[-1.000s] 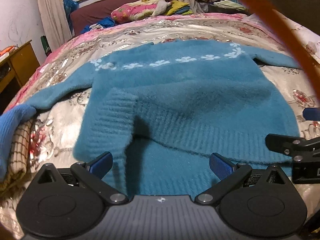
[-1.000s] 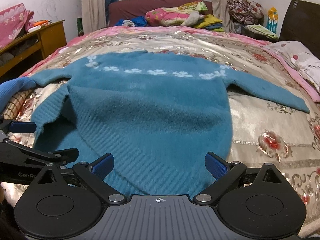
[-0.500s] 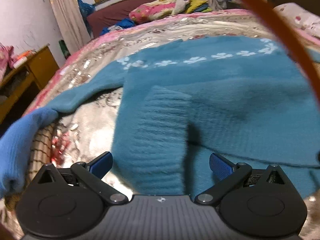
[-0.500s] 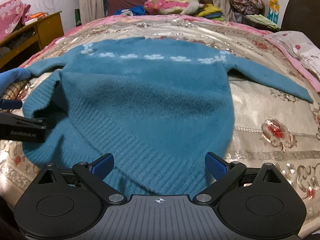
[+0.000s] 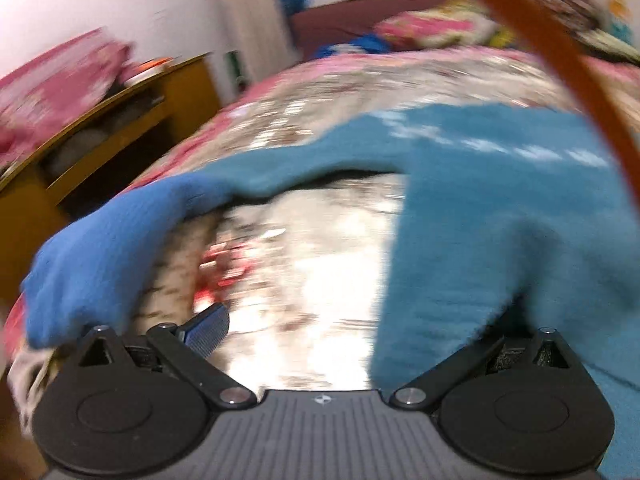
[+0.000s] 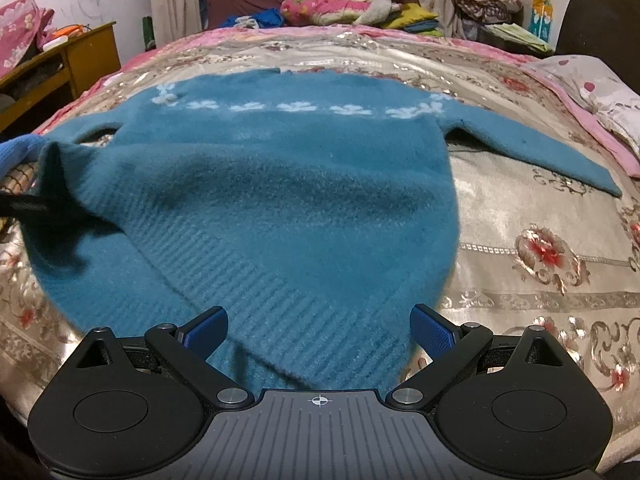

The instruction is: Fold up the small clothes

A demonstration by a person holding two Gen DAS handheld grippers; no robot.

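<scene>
A teal knitted sweater [image 6: 280, 184] with a row of white flowers lies face up on the floral bedspread [image 6: 520, 208], both sleeves spread out. My right gripper [image 6: 320, 328] is open, and the ribbed hem lies between its blue fingertips [image 6: 432, 332]. The left wrist view is blurred: my left gripper [image 5: 356, 328] is open at the sweater's left edge [image 5: 500, 220], whose fabric hides the right finger. The left sleeve ends in a brighter blue cuff [image 5: 100, 248] just above the left fingertip [image 5: 208, 326]. From the right wrist, the left gripper [image 6: 24, 208] is a dark smear at the sweater's left side.
A wooden desk [image 6: 80, 52] stands left of the bed. Pillows and piled bedding [image 6: 340, 4] sit at the far end, and a pink pillow [image 6: 600, 92] lies at the right. An orange strap [image 5: 560, 60] crosses the left wrist view. A checked cloth [image 6: 20, 176] lies under the left sleeve.
My left gripper has swung left from the hem towards the left sleeve and blue cuff, blurring its view. The right gripper has stayed open at the hem, slightly closer to it.
</scene>
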